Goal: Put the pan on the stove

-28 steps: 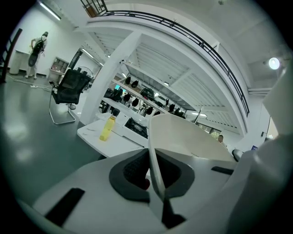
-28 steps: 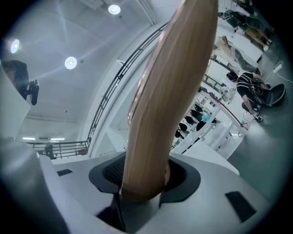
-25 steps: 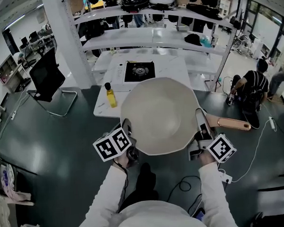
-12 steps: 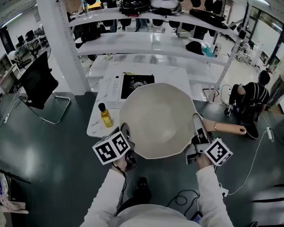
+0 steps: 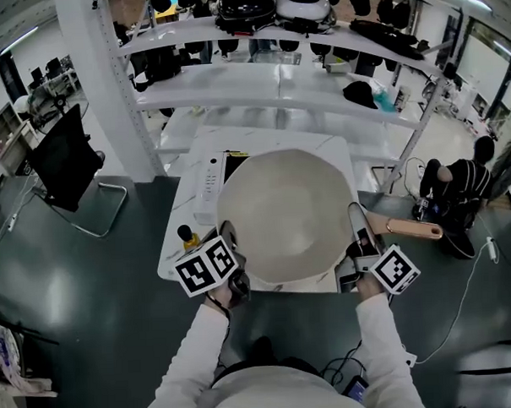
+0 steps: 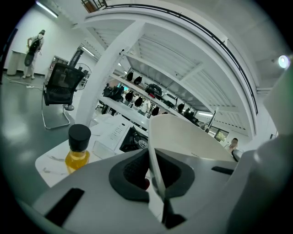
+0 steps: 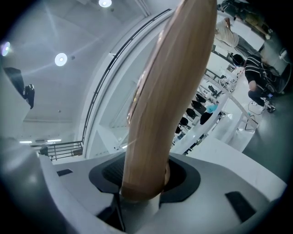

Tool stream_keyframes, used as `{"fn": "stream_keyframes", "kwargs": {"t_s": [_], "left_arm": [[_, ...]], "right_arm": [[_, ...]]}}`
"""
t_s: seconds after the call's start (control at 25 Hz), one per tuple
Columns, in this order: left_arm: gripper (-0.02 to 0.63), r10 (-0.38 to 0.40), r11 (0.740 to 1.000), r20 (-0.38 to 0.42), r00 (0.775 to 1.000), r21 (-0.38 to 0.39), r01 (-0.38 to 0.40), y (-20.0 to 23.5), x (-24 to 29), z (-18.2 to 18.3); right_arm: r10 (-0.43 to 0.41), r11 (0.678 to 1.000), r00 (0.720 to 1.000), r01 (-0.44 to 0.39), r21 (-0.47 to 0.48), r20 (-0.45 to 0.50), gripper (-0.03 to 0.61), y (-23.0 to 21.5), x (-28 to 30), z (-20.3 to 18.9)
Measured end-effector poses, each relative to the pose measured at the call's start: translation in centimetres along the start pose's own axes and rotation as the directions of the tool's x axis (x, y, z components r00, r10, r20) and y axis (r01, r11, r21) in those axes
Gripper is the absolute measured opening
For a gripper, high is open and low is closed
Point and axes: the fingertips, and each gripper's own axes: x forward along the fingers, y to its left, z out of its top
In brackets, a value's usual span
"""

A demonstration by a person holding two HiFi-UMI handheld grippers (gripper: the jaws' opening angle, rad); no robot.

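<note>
A wide white pan (image 5: 283, 213) hangs in the air between my two grippers in the head view. My left gripper (image 5: 232, 240) is shut on the pan's left rim, which runs as a thin white edge (image 6: 154, 160) between its pads. My right gripper (image 5: 359, 233) is shut on the wooden handle (image 5: 407, 229), which fills the right gripper view (image 7: 167, 91). The stove (image 5: 211, 182), a white unit with a black burner (image 6: 134, 140), lies on the table under the pan and is mostly hidden by it.
A yellow bottle with a black cap (image 5: 187, 236) stands on the white table (image 5: 176, 247) just left of my left gripper. White shelves (image 5: 267, 82) with dark gear rise behind the table. A black chair (image 5: 63, 161) stands at left; a person (image 5: 463, 188) crouches at right.
I have carried the pan forward toward the table. It was over the floor before the table; now it hangs over the table and covers most of the stove. Both grips are unchanged.
</note>
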Motion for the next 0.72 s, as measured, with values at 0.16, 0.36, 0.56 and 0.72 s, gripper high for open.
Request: {"fn": "stream_keyframes", "kwargs": {"t_s": [0.16,0.36,0.56,0.72], "left_arm": [[0.023,0.019,1.0,0.004,1.0,-0.007,-0.019,0.5,2.0,1.0],[0.025,0.056,0.998,0.015,0.998,-0.012,-0.056,1.1,4.5,2.1],[0.023,0.115,0.993,0.037,0.993,-0.02,-0.114,1.2,8.0,3.6],[0.023,0.177,0.984,0.064,0.982,-0.044,-0.175,1.5,10.8,5.3]], "right_arm": [[0.015,1.0,1.0,-0.015,0.022,-0.013,0.209,-1.1,2.8,-0.1],[0.033,0.997,0.999,-0.03,0.068,-0.04,0.209,-2.9,6.3,-0.6],[0.081,0.994,0.993,-0.074,0.084,-0.086,0.209,-5.4,11.5,0.0],[0.125,0.988,0.982,-0.11,0.108,-0.14,0.209,-7.3,16.6,0.4]]}}
